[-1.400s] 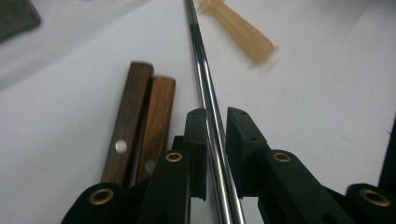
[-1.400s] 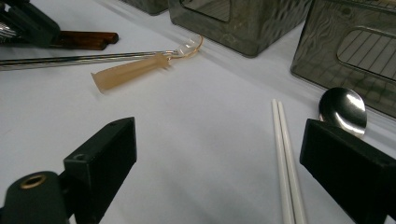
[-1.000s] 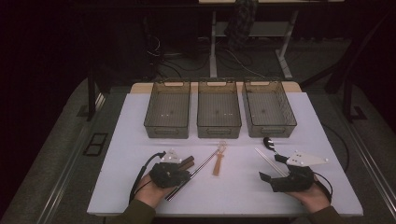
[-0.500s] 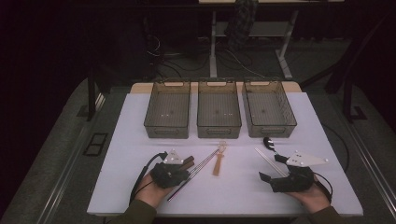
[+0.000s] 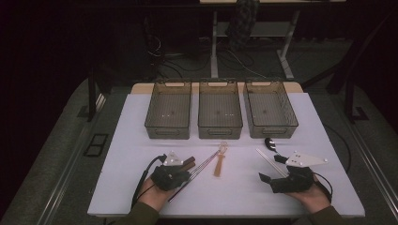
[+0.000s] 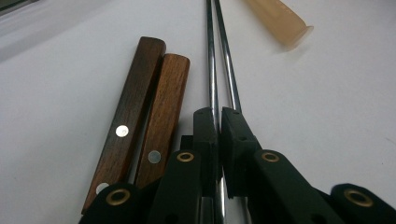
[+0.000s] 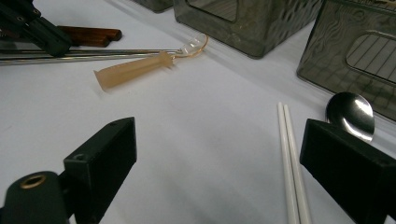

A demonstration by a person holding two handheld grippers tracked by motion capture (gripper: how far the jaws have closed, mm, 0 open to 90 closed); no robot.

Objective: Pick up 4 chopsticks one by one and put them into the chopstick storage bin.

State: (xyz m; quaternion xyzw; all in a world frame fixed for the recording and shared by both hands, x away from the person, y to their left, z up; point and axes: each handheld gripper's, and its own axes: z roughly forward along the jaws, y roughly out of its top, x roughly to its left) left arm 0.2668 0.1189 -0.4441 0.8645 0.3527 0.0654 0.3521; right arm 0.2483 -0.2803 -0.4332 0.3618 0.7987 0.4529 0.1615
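Observation:
My left gripper [image 5: 187, 171] lies low on the white table at the front left. Its jaws are shut on a pair of thin metal chopsticks [image 6: 210, 56], which run on ahead between them [image 6: 219, 116]. Two brown wooden handles with rivets [image 6: 144, 107] lie just to its left, side by side. A spoon with a tan plastic handle [image 5: 219, 164] rests beyond the chopsticks. My right gripper [image 5: 270, 168] stands open at the front right, nothing between its jaws [image 7: 219, 140]. White chopsticks [image 7: 289, 158] and a metal spoon [image 7: 350, 112] lie just in front of its right jaw.
Three dark see-through bins [image 5: 167, 129] [image 5: 220, 129] [image 5: 272, 129] stand in a row at the back of the table [image 5: 328, 140]. A dark floor with cables and a desk frame lies beyond. A forearm comes in behind each gripper from the table's front edge.

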